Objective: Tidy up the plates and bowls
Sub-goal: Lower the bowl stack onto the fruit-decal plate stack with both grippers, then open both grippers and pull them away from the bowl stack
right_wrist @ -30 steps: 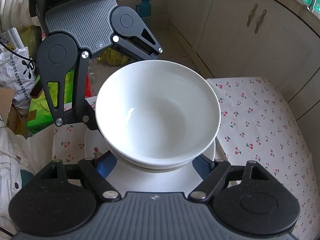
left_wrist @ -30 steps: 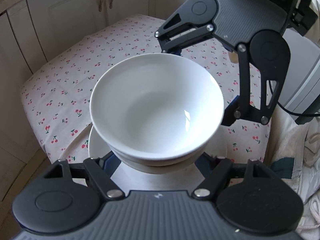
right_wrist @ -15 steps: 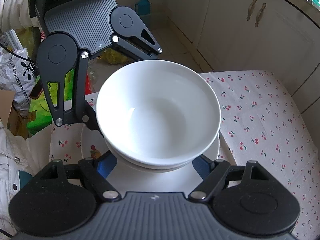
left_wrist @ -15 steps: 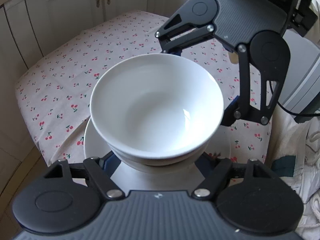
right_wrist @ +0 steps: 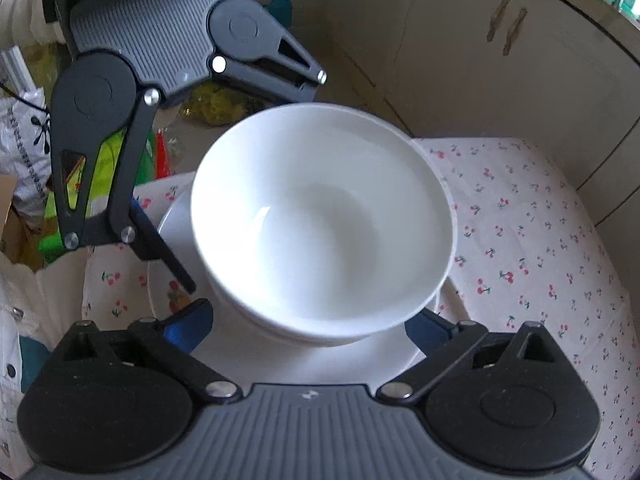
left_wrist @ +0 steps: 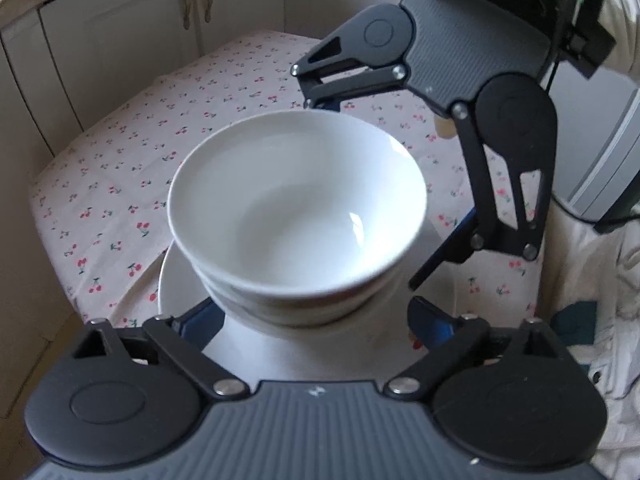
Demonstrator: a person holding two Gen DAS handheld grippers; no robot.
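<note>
Two white bowls are nested one inside the other on a white plate. The plate lies on the cherry-print tablecloth, near the table's edge. My left gripper and right gripper face each other across the stack. Both sets of jaws are opening. The blue pads stand on either side of the lower bowl without pressing on it. The bowl's foot is hidden.
Cream cabinet doors stand behind the table. White cloth lies to one side, and bags and a cardboard box sit on the floor beyond the table edge.
Both grippers' jaws have spread apart and let go of the bowl stack. The stack and plate now sit lower, on the cloth.
</note>
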